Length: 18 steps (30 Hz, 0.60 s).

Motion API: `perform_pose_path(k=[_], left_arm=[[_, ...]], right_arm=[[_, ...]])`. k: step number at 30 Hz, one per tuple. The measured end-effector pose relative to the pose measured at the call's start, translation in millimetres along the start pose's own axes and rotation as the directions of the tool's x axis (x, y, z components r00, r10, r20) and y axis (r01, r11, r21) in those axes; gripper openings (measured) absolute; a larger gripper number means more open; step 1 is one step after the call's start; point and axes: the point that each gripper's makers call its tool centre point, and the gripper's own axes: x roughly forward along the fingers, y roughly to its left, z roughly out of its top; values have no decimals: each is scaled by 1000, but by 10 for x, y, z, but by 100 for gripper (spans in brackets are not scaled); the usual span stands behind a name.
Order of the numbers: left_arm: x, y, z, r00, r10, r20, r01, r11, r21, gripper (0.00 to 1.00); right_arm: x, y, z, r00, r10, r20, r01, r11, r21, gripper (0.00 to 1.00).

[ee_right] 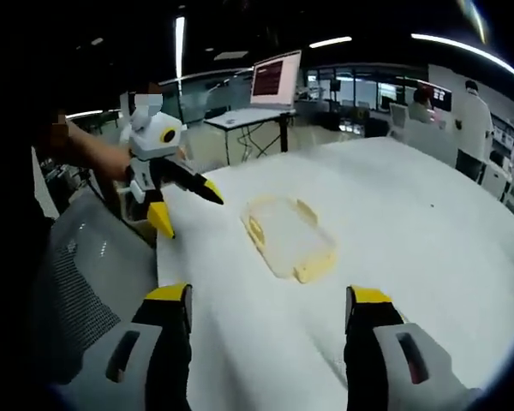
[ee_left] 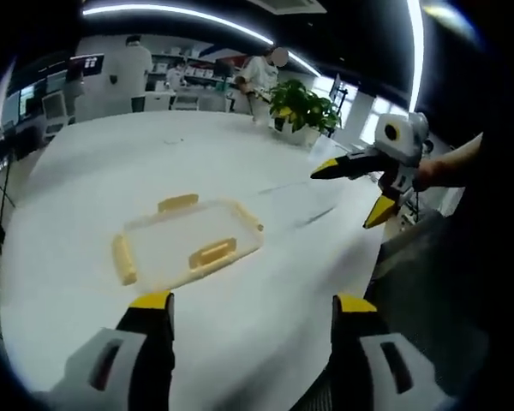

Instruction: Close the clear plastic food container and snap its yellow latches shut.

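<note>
Behind the white counter [ee_left: 240,163] we see an office with people, a monitor [ee_right: 275,79] on a stand and a green plant [ee_left: 305,109]. On the counter lies the clear plastic container [ee_left: 187,241] with its yellow latches [ee_left: 212,253]; whether they are snapped we cannot tell. Our left gripper [ee_left: 254,302] is near it, a bit above, with fingers [ee_left: 152,301] spread wide and holding nothing. Our right gripper [ee_right: 269,296] also has its fingers spread and empty, well apart from the container.
</note>
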Motion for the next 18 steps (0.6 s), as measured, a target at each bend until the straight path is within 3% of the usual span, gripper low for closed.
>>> perform_pose_path(k=[13, 16, 18], left_arm=[[-19, 229, 6, 999, 11, -41, -10, 1000, 21, 79], [-10, 258, 26, 999, 5, -54, -3, 999, 38, 79], [-5, 266, 5, 997, -16, -75, 19, 999, 40, 73]], right_arm=[[115, -70, 29, 1000, -1, -18, 1, 1000, -15, 69], [143, -119, 42, 1000, -9, -11, 9, 1000, -3, 70], [168, -135, 23, 1000, -13, -29, 12, 1000, -17, 69]])
